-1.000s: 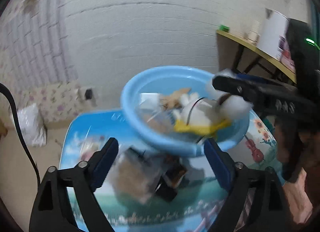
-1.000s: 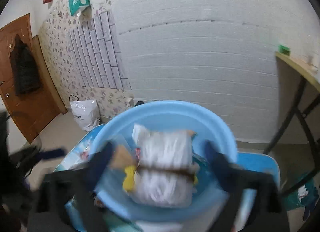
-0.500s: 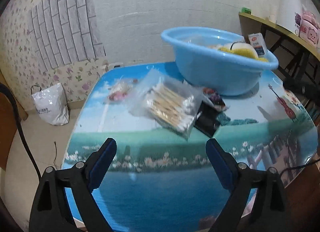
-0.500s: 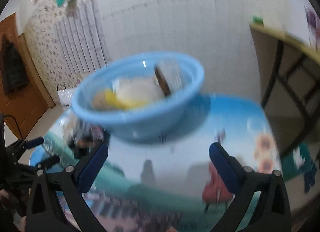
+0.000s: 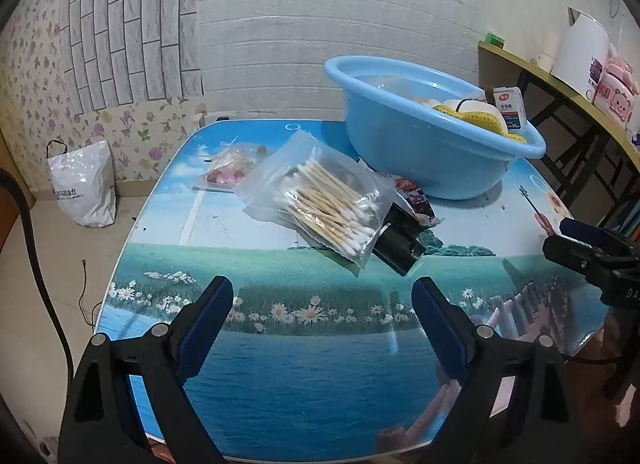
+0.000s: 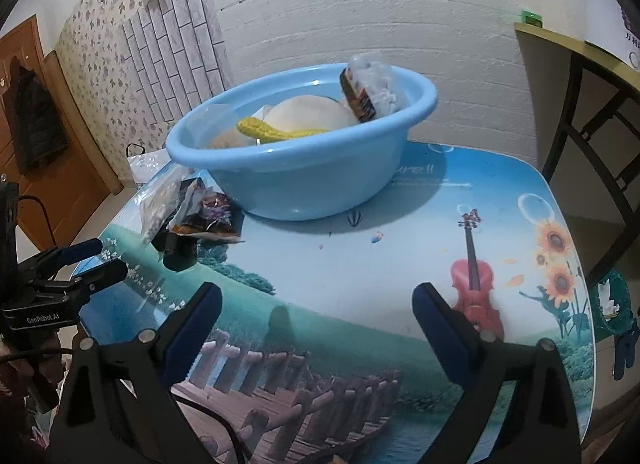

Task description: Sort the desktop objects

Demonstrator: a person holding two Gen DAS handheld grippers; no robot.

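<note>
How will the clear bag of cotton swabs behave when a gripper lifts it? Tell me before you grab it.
The bag of cotton swabs is thin, crinkled clear plastic, so it will probably sag and fold rather than stay flat. The loose wooden-stemmed swabs inside may slide toward the low end. It looks light, and the glossy film could slip between the pads. One corner lies over the black object, which may shift.

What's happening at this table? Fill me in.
A person holds a claw in each hand over a picture-printed table, sorting small items. Neither holds anything: the left claw is open, the right claw is closing on nothing. A blue basin already contains a few things. A bag of cotton swabs, a black item and snack packets are still on the table beside it.
</note>
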